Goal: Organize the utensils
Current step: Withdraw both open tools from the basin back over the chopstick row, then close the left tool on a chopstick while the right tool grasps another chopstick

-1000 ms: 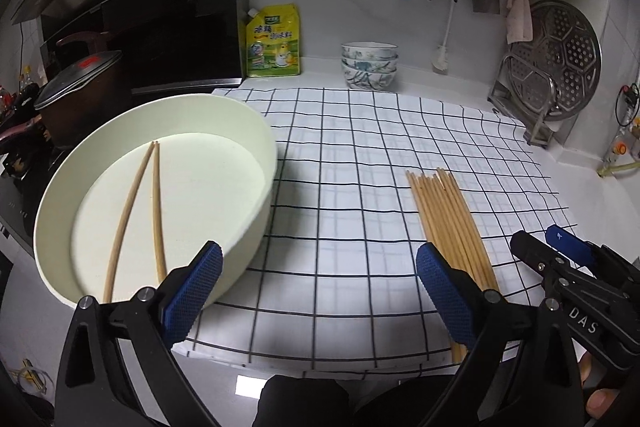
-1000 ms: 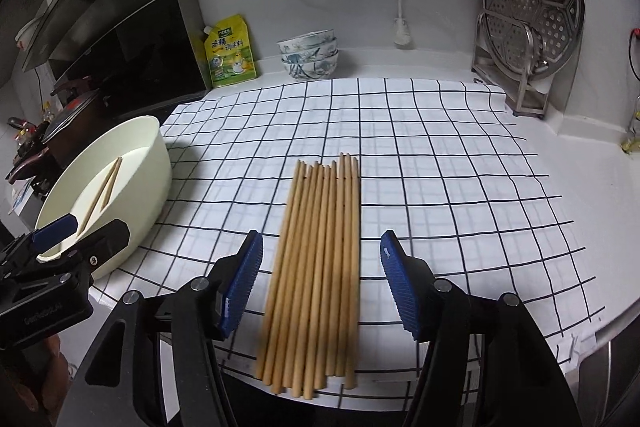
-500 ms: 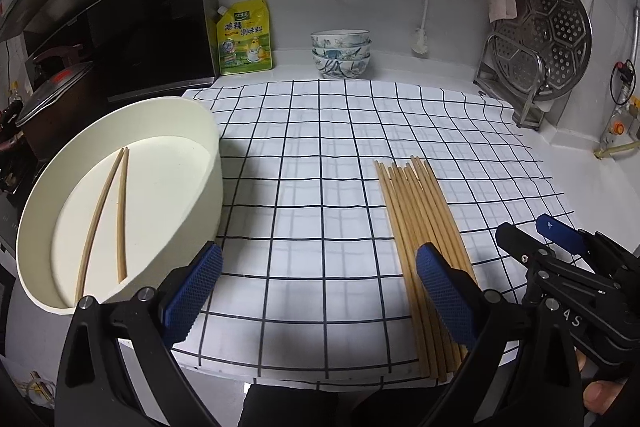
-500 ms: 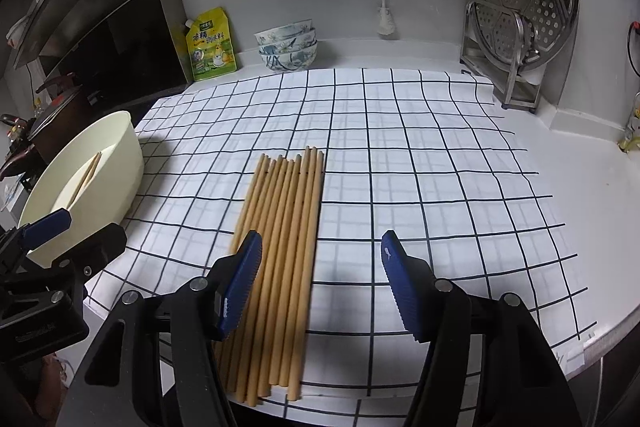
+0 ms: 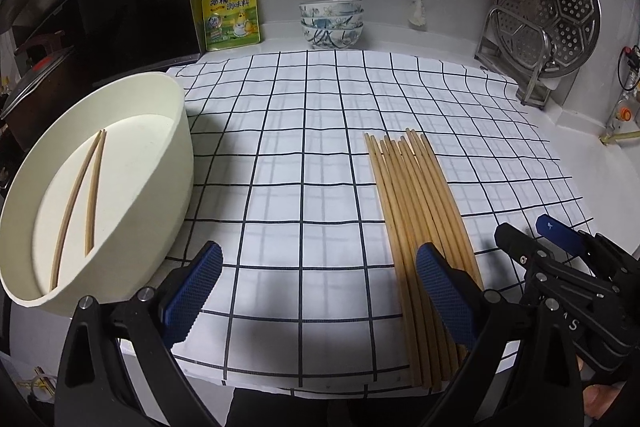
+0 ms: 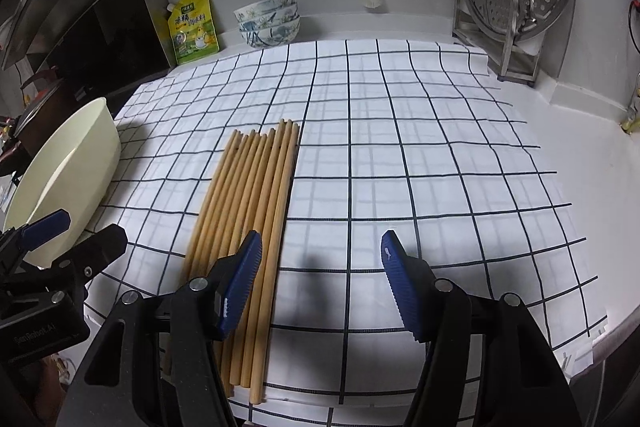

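While chopsticks (image 5: 416,223) lie bundled on the cloth (image 5: 304,147) — two rest in the basin (image 5: 160,195).

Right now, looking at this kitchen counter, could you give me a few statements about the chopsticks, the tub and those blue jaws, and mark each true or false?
1. Two chopsticks lie inside the cream tub. True.
2. The bundle of chopsticks rests on the checked cloth. True.
3. The right gripper is clamped on one chopstick. False: its jaws stand open, holding nothing.
4. The stacked bowls sit on the cloth. False: they stand behind it, by the wall.
5. The left gripper is empty. True.
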{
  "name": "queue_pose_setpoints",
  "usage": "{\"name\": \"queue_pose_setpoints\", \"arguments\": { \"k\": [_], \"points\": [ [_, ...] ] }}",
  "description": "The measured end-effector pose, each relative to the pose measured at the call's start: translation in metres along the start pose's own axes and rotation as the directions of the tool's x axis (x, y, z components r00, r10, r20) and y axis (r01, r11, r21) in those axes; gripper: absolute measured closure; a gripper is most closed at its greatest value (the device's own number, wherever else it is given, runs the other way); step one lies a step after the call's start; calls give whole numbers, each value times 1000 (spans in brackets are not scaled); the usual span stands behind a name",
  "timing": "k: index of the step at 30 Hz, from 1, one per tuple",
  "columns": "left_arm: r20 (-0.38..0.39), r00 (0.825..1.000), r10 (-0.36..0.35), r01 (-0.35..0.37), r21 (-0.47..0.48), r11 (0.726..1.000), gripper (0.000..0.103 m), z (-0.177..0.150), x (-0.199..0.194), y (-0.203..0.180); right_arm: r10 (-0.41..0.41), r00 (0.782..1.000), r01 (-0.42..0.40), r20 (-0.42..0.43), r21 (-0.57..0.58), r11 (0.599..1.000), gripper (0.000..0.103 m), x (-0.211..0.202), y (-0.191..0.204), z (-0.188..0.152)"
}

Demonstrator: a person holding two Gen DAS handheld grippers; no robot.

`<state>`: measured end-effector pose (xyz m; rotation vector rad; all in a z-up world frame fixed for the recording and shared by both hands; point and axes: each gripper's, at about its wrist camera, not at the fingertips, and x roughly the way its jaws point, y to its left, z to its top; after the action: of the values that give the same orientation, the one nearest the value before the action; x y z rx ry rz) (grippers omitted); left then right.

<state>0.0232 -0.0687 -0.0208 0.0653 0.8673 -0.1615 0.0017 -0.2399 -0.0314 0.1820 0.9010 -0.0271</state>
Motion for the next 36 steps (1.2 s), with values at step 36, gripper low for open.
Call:
{"name": "queue_pose_setpoints", "arguments": {
  "k": [36],
  "points": [
    [-79,997,4,-5,-13,1000,7,-12,35,-5,-68,994,59,-89,-95,994,44,23,0,-7]
  ]
}}
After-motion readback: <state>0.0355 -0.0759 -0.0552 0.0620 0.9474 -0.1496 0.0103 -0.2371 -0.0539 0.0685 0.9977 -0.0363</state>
